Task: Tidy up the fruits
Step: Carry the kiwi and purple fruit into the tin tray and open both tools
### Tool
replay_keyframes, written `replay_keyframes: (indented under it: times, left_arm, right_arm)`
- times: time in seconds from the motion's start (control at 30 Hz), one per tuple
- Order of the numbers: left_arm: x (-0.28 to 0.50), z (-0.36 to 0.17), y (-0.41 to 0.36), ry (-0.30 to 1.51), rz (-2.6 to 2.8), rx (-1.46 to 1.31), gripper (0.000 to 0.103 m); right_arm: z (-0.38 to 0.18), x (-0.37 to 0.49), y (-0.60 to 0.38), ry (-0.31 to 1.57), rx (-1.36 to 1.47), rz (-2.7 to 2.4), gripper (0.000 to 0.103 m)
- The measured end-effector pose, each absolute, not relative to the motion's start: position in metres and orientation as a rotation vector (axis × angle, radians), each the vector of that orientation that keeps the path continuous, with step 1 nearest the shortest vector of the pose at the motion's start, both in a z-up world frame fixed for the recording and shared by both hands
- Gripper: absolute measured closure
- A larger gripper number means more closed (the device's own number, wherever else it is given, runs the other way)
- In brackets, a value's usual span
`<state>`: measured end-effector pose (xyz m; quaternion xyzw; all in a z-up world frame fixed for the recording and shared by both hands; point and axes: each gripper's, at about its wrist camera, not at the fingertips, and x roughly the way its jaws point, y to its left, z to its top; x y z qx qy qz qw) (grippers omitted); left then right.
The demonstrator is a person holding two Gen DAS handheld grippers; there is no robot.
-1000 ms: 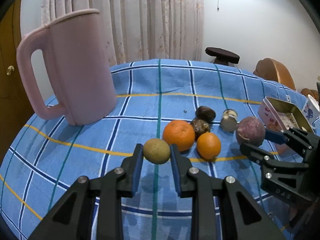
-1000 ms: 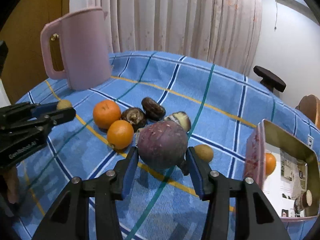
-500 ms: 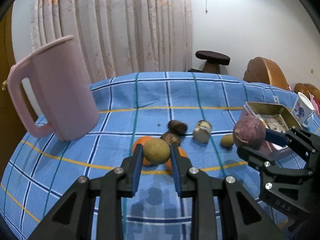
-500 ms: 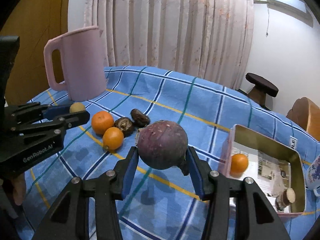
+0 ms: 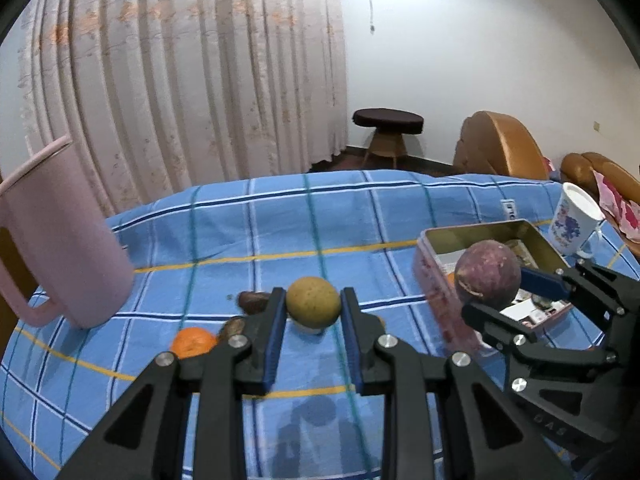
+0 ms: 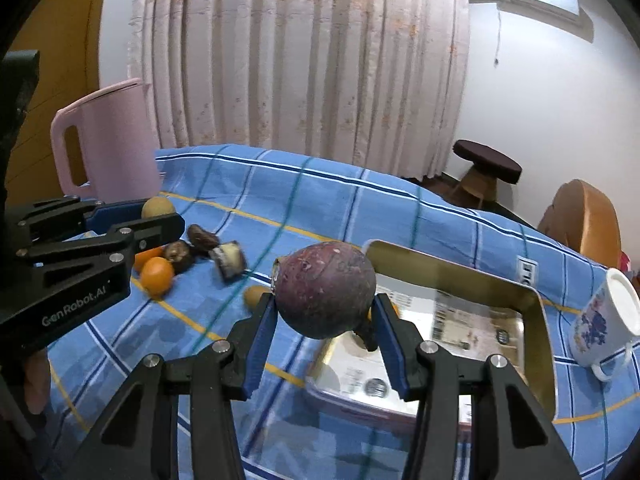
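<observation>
Both grippers are loaded and up off the blue checked tablecloth (image 5: 360,216), so this looks like mid-carry and not a pick or a drop. The left gripper (image 5: 313,309) is clamped tight on a small yellow-brown fruit (image 5: 313,301), held clear above the cloth. The right gripper (image 6: 325,309) grips a much larger purple fruit (image 6: 325,287), and from its own camera that fruit hangs just over the near corner of the gold tin (image 6: 538,308) at the right side of the table. As for what is already sorted, I can make out a sliver of orange in the tin behind the purple fruit in the left view, but the rest of its contents are hidden or only printed paper lining. Plenty is left out on the cloth: two oranges (image 6: 157,275), a couple of dark brown wrinkled pieces (image 6: 202,235), a pale cut piece (image 6: 229,260), and a small yellowish fruit (image 6: 256,295) close to the tin's left edge. The pink jug (image 6: 106,140) and the flowered mug (image 6: 606,316) stand apart from all this. I would judge the job well under halfway, with two fruits about to go in.
</observation>
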<state>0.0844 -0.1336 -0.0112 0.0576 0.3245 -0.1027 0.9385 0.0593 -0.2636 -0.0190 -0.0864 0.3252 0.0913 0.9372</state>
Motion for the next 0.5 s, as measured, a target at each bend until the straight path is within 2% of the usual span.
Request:
replay_keyframes:
  times: [0.5]
  left_arm:
    - [0.096,-0.017,-0.213,0.677,-0.345,0.156,0.075]
  right_arm:
    - [-0.019,0.069,-0.346,0.698,-0.124,0.036,0.052]
